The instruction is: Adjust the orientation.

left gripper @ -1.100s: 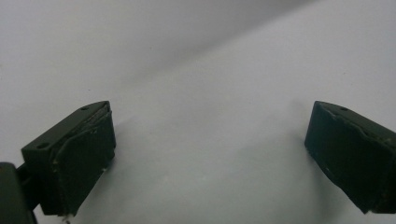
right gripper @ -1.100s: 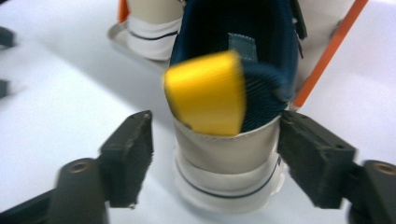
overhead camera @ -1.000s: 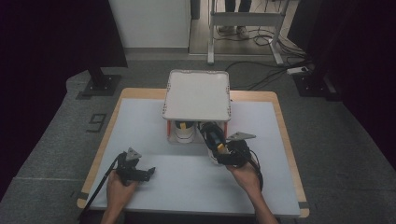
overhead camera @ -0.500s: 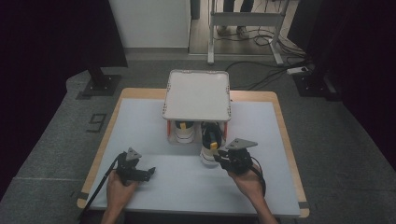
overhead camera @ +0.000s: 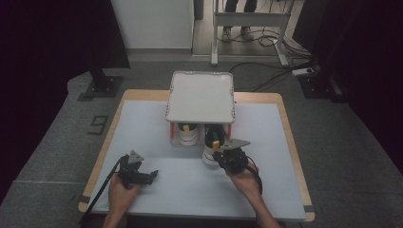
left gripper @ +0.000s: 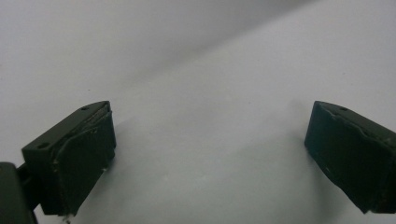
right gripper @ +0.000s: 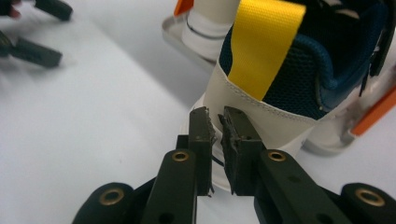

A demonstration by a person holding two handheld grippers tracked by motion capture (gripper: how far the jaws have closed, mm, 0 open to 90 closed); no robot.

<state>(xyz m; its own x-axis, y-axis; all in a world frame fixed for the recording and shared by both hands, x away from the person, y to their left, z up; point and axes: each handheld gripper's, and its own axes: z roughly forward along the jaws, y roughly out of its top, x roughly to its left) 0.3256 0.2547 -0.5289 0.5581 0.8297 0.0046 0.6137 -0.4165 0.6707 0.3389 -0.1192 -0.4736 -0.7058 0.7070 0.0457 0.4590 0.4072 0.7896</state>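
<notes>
At lower centre, the right gripper [overhead camera: 219, 153] has just closed its jaws nearly together behind the shoe [overhead camera: 209, 148] heel, gripping nothing I can make out.

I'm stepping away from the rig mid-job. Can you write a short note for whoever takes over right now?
Left gripper: open, empty, resting low over the table.
Right gripper: jaws have just been closing and are now shut at the heel of the navy-and-white shoe; whether they pinch its edge is unclear.
That shoe stands on the table, heel out from under the white rack. The second shoe is under the rack.
Done: one shoe seems partly drawn out.
Left: probably finish with it, then the second shoe.
</notes>
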